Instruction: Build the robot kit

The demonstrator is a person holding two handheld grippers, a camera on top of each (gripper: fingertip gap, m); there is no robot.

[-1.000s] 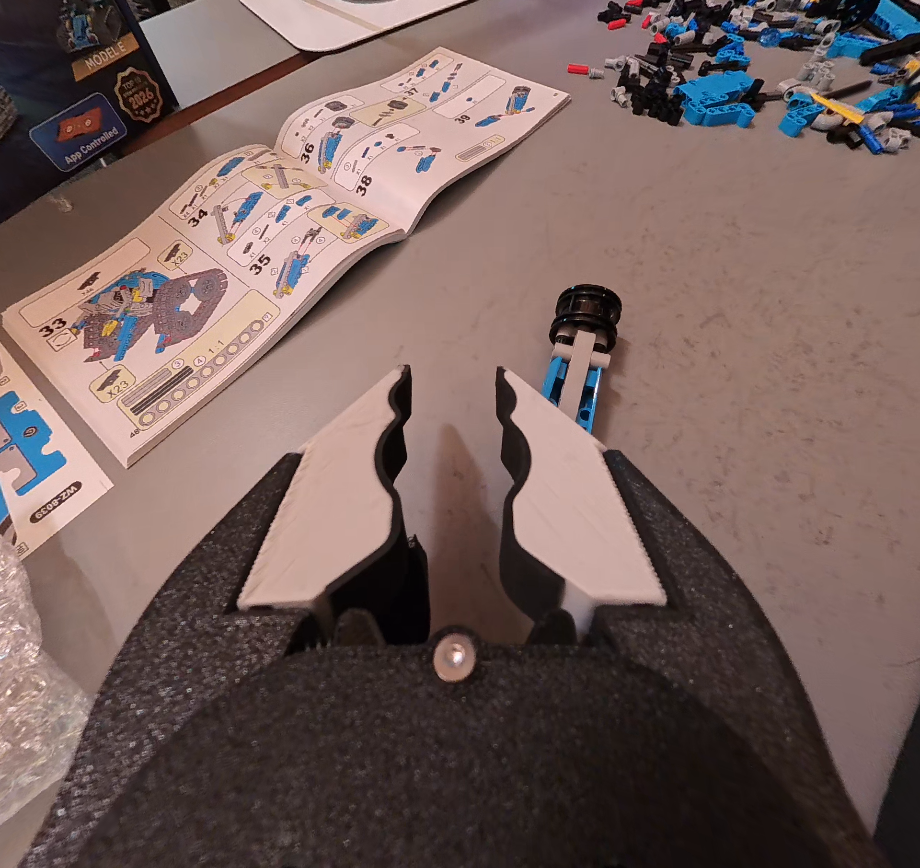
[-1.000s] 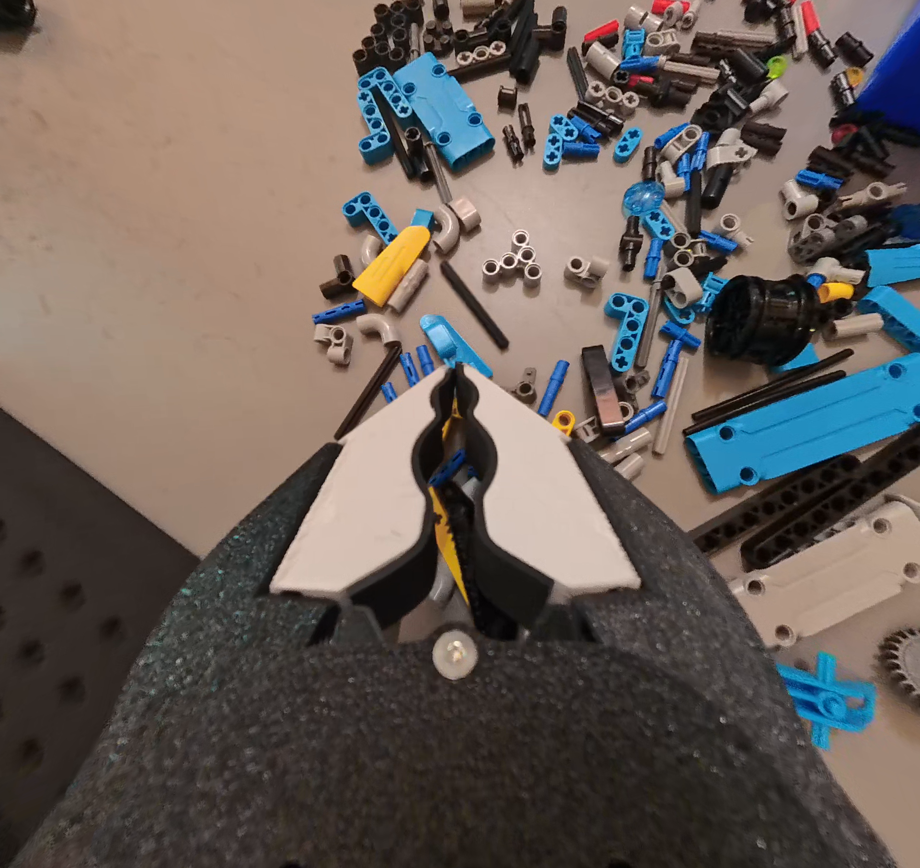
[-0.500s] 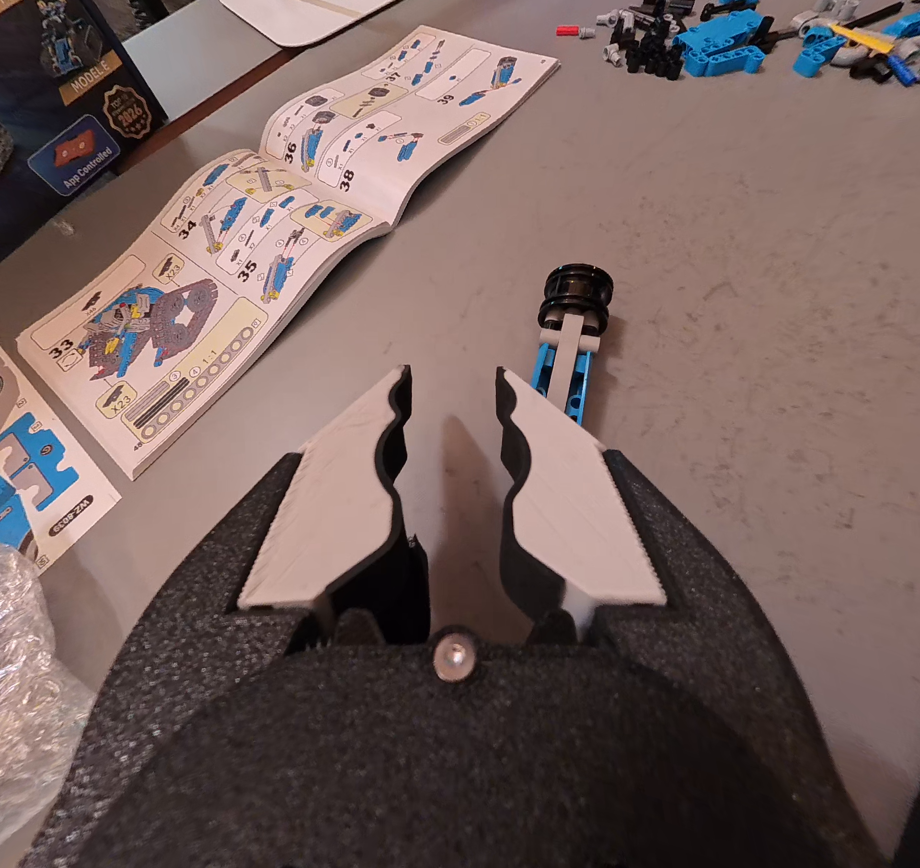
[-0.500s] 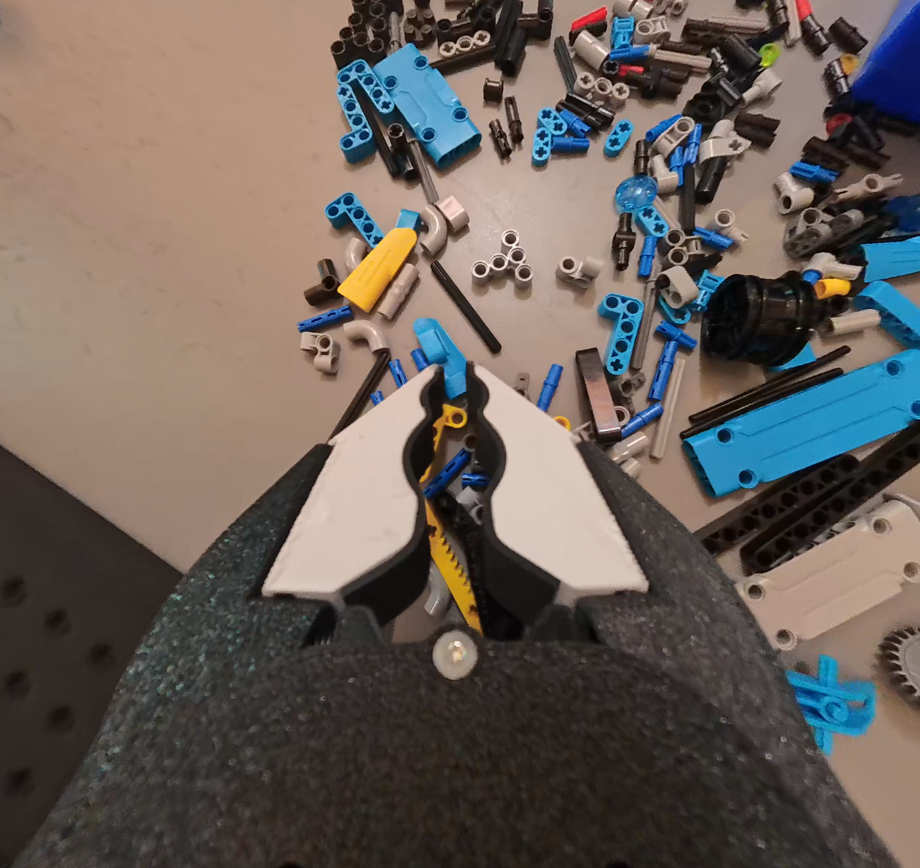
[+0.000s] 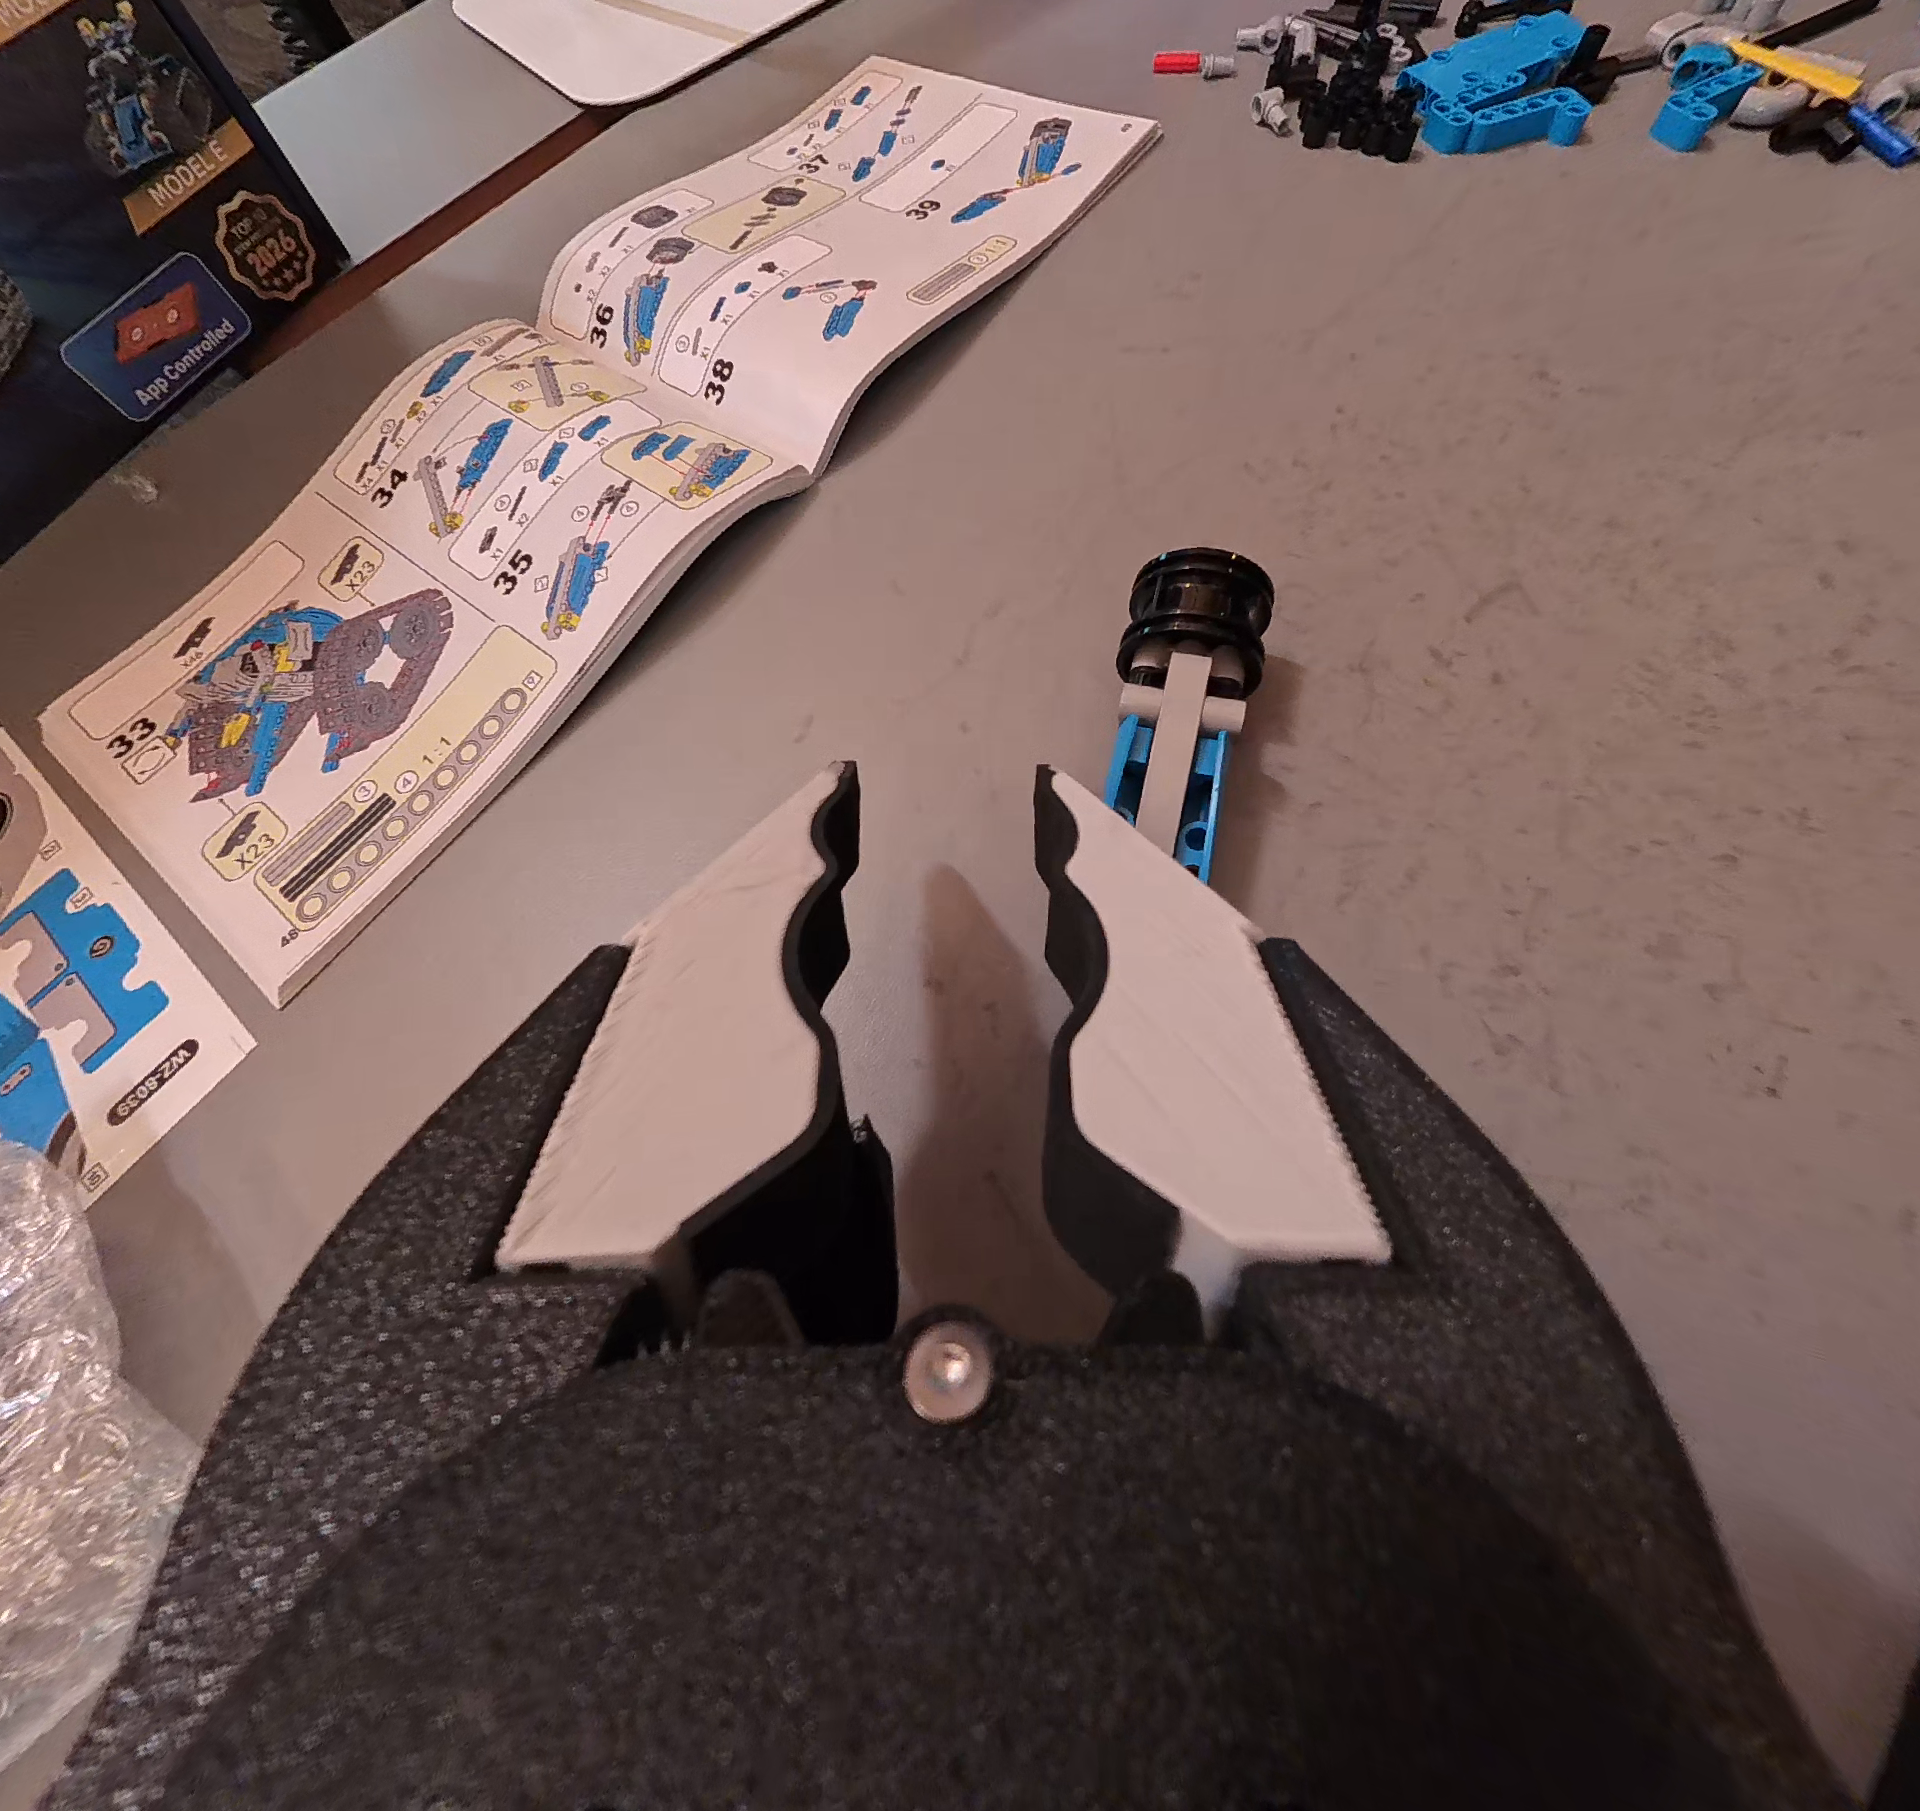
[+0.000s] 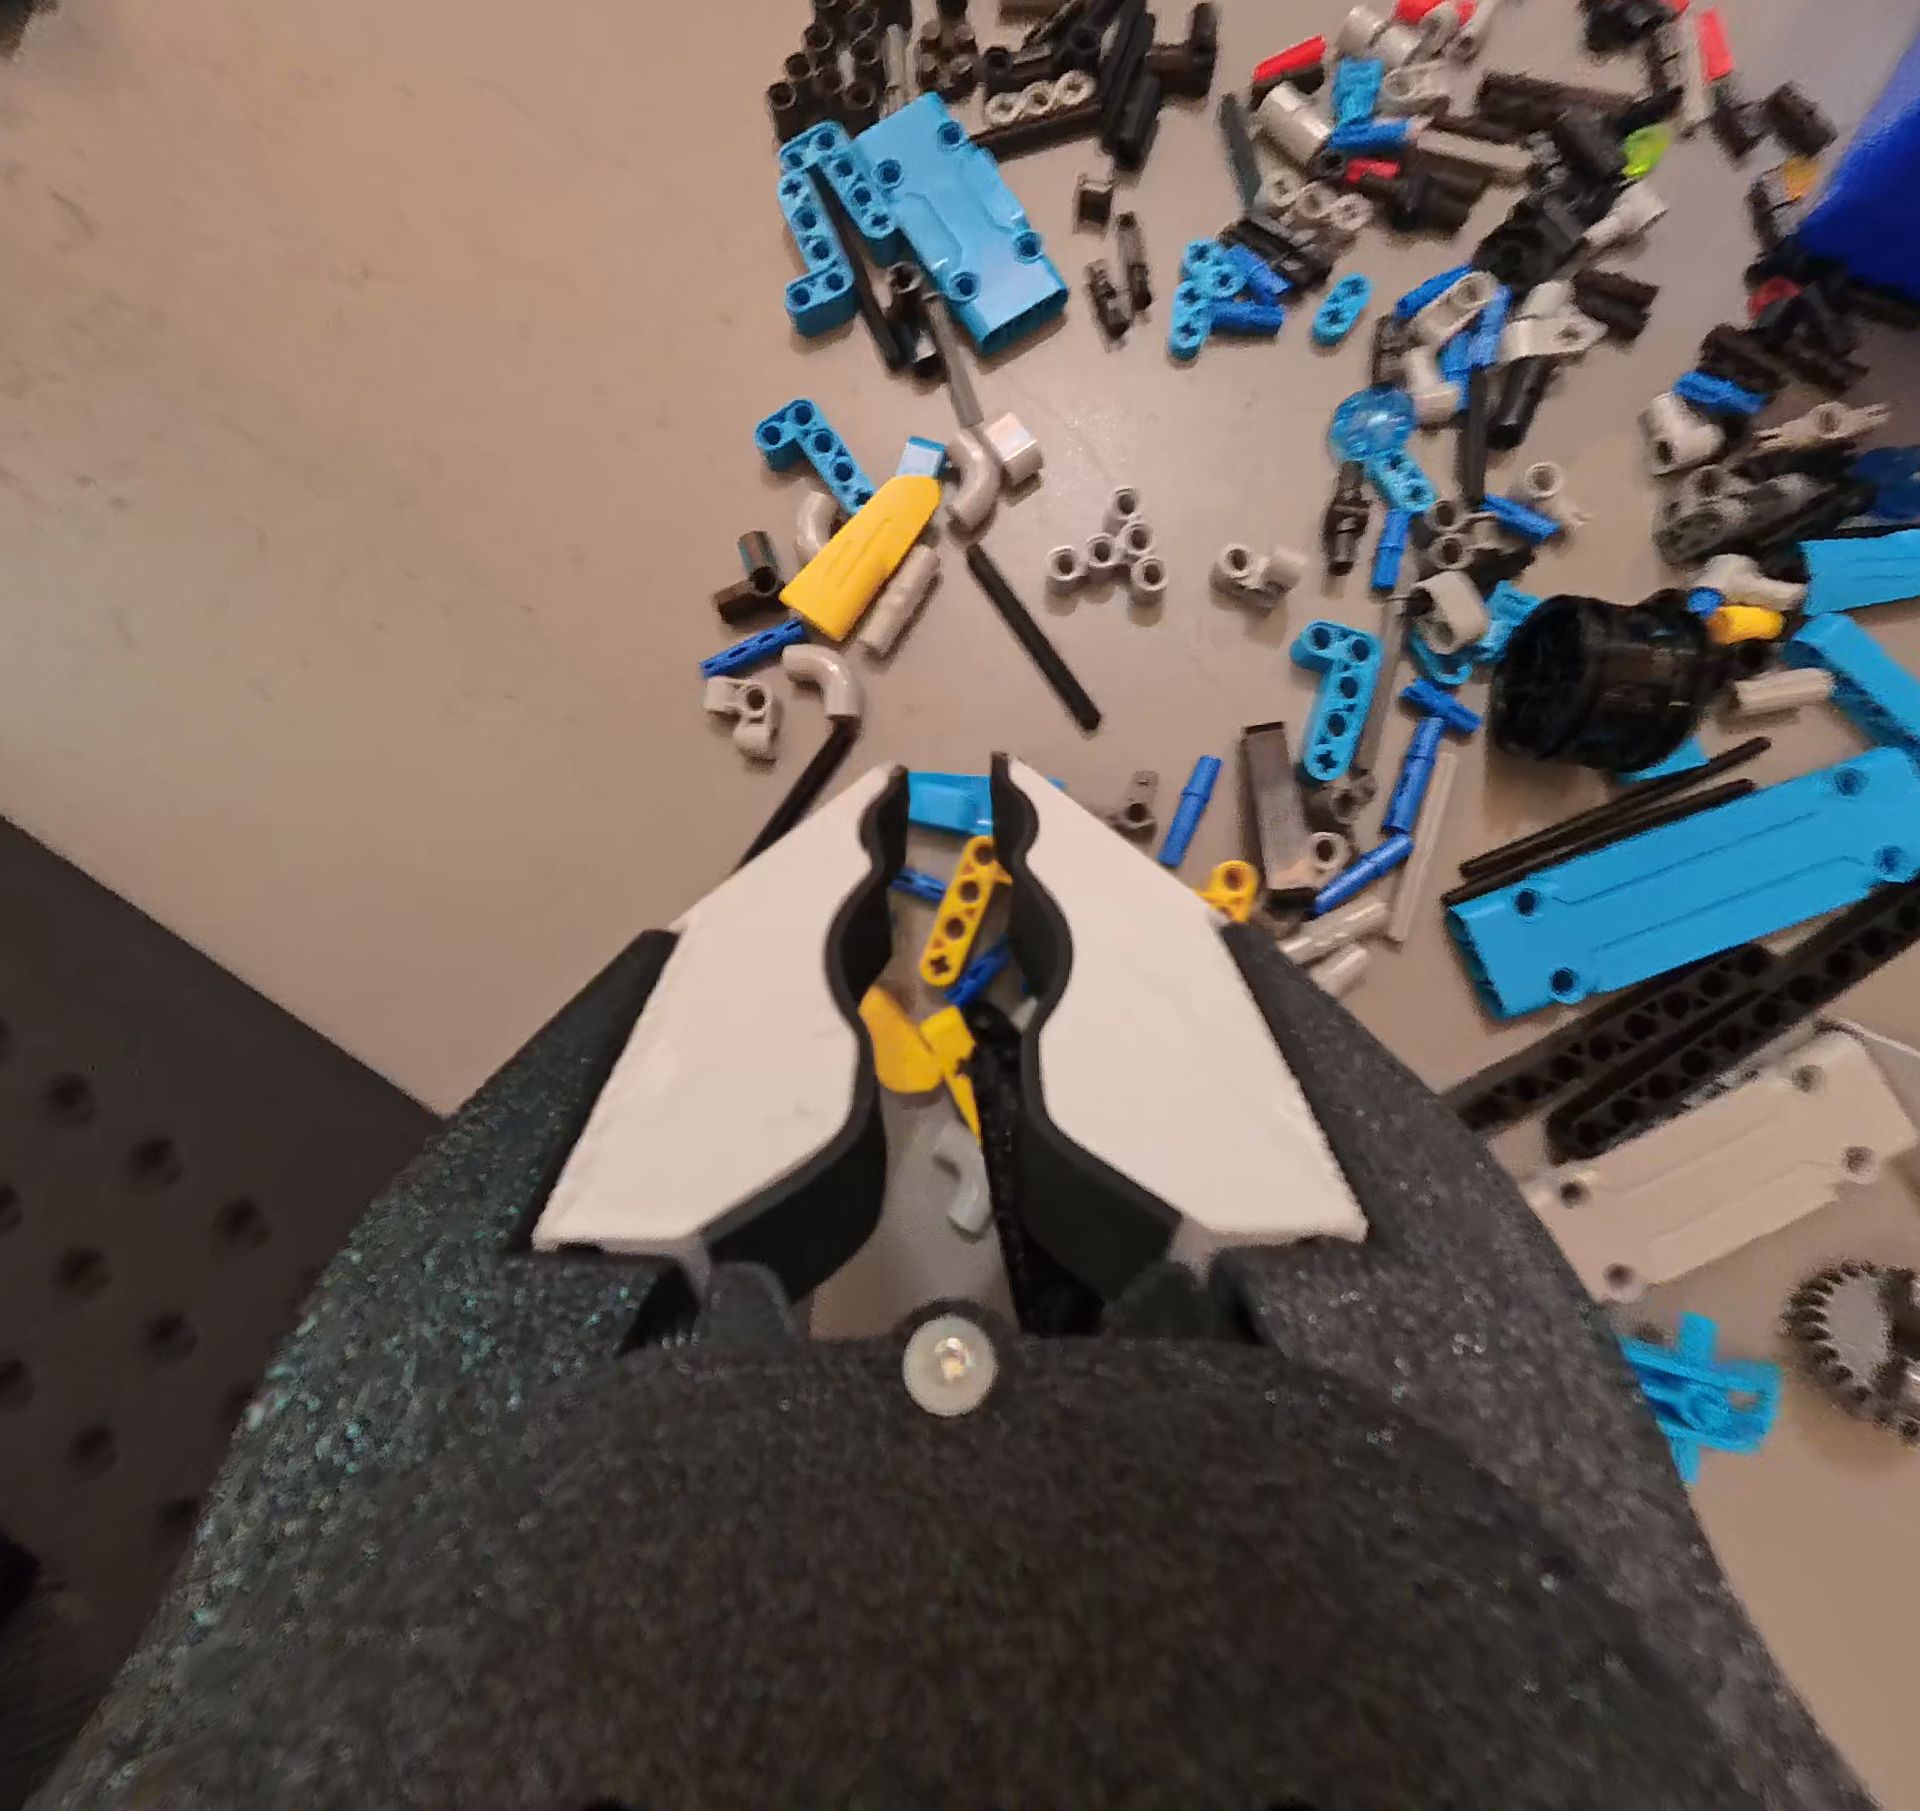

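My left gripper (image 5: 943, 774) is open and empty, low over the grey table (image 5: 1455, 618). A small assembly (image 5: 1179, 743), a black wheel (image 5: 1200, 608) on a blue and grey beam, lies just right of its right finger, untouched. My right gripper (image 6: 945, 772) is open over a scatter of building parts. A light blue piece (image 6: 940, 800) lies on the table between its tips, and a yellow holed beam (image 6: 961, 914) lies further back between the fingers. Neither pad presses on them.
An open instruction booklet (image 5: 582, 473), a sticker sheet (image 5: 73, 1013), plastic wrap (image 5: 42, 1346), a dark box (image 5: 125, 182) and a white tray (image 5: 665, 5) lie left. The parts pile (image 5: 1507, 78) holds a black tyre (image 6: 1600, 681), a long blue panel (image 6: 1683, 888) and a yellow panel (image 6: 862, 556). A black perforated surface (image 6: 156, 1138) lies left. To the black wheel (image 5: 1200, 608): left tips about 5 cm, right tips about 30 cm.
My right gripper's jaws, shut a second ago, have opened over the parts. The left gripper stayed open and drifted slightly; the wheel assembly has not moved.
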